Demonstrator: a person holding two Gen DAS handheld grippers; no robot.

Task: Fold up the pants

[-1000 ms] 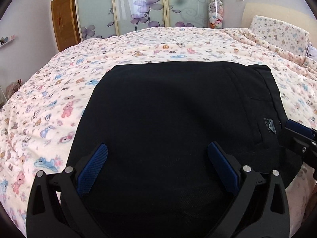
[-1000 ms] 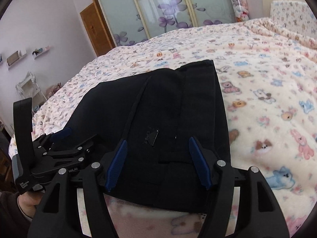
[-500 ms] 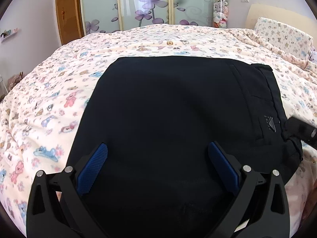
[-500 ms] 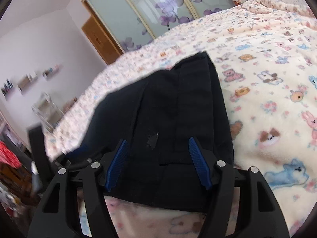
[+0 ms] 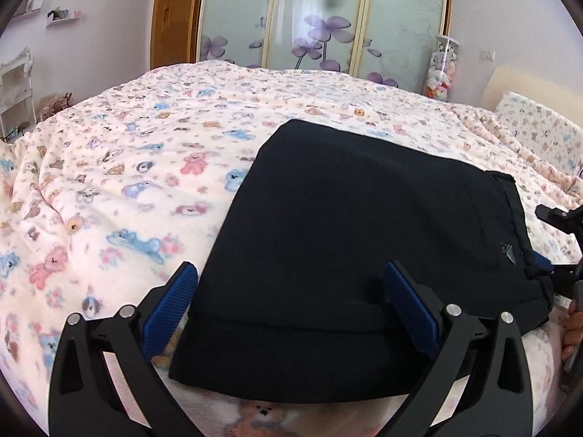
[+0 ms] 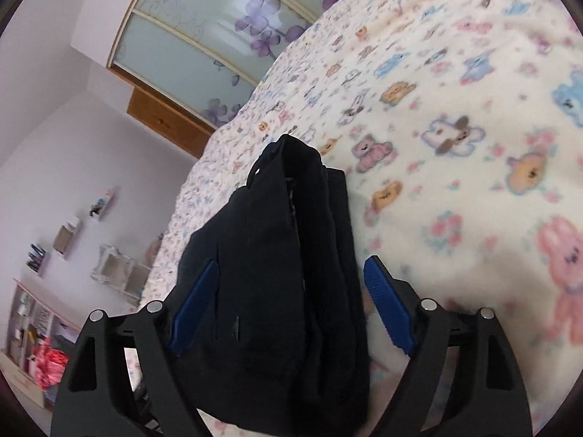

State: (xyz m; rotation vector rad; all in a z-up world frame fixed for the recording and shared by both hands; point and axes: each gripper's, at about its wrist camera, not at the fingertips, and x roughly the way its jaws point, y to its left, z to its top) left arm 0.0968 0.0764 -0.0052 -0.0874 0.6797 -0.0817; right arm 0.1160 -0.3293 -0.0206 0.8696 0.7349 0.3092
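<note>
The black pants (image 5: 364, 225) lie folded into a flat stack on the bear-print blanket (image 5: 127, 167). My left gripper (image 5: 289, 306) is open over the stack's near left corner, with the left pad (image 5: 171, 306) above the blanket and the right pad (image 5: 408, 306) above the cloth. In the right wrist view, which is strongly tilted, the pants (image 6: 269, 291) show their waistband end. My right gripper (image 6: 291, 306) straddles that end with its jaws opening; its right pad (image 6: 390, 309) stands clear of the cloth. This gripper (image 5: 554, 240) also shows at the waistband in the left wrist view.
The bed's near edge runs just below the pants. A pillow (image 5: 539, 123) and headboard are at the far right. Sliding wardrobe doors (image 5: 328, 18) and a wooden door (image 5: 175, 18) stand beyond the bed. Shelves (image 6: 65, 236) line the left wall. A hand (image 5: 572, 327) is at the right edge.
My left gripper has shifted left, so its left pad now hangs over the blanket instead of the pants. My right gripper has rolled sharply and its jaws stand wider apart.
</note>
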